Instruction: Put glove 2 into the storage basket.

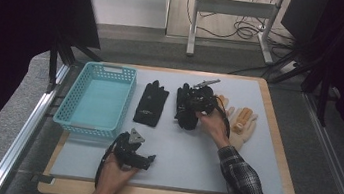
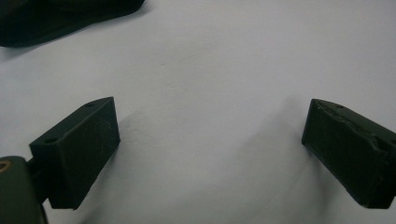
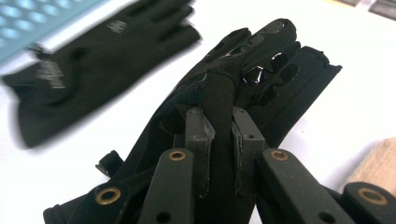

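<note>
Nearest the camera, our left gripper (image 1: 150, 161) rested on the grey mat (image 1: 253, 153) near its front edge, jaws spread wide with nothing between them; in the left gripper view, bare mat showed between the two pads. Farther back, our right gripper (image 3: 219, 140) had its jaws pinched narrow on a fold of a black glove (image 3: 261, 70), mid-mat. A second black glove (image 1: 152, 103) lay flat just to its left, beside the blue basket (image 1: 75, 95) at the mat's left edge. Tan gloves (image 1: 243, 121) lay to the right of our right hand (image 1: 212, 122).
</note>
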Demonstrator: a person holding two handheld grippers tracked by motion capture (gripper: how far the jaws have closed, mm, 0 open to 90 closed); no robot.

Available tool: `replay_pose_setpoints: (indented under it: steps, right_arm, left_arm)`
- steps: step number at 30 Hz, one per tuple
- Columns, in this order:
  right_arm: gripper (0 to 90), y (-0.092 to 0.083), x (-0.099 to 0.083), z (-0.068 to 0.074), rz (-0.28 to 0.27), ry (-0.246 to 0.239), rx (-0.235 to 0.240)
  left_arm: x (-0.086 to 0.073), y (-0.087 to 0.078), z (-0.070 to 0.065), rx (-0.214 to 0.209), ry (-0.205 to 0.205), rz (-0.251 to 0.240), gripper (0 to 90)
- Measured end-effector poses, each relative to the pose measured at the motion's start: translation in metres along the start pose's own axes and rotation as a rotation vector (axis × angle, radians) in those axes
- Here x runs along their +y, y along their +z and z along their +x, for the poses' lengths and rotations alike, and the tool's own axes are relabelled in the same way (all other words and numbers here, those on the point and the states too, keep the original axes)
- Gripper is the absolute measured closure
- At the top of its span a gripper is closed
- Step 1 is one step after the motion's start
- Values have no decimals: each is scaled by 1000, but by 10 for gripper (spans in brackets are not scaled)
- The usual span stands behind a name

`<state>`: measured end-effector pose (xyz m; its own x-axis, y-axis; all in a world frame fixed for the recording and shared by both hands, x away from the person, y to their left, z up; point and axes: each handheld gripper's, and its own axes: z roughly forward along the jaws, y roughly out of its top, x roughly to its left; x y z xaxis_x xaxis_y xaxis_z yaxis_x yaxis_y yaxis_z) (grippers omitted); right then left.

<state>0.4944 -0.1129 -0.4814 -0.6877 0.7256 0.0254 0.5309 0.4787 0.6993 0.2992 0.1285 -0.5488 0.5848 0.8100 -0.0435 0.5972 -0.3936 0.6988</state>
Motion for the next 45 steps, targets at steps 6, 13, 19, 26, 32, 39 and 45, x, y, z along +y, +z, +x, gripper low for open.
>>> replay_pose_setpoints:
  steps: [6, 13, 19, 26, 32, 39, 45]
  right_arm:
    - [786, -34, -9, 26, -54, -2, 48]
    - [783, -61, -35, 54, -57, -5, 91]
    - [760, -71, -67, 79, -63, -21, 100]
    - [492, -71, -86, 79, -76, -44, 79]
    - [700, -83, -97, 56, -52, -36, 49]
    - [750, -73, -130, 47, 20, -35, 70]
    - [745, -72, -136, 58, 11, -38, 94]
  left_arm:
    - [0, 0, 0, 1, 4, 3, 45]
    - [0, 0, 0, 2, 5, 2, 45]
    - [0, 0, 0, 4, -1, -3, 45]
    - [0, 0, 0, 3, -1, -3, 45]
    - [0, 0, 1, 1, 4, 2, 45]
    - [-2, -3, 0, 7, -7, 3, 55]
    - [-6, -8, 3, 26, -3, 1, 51]
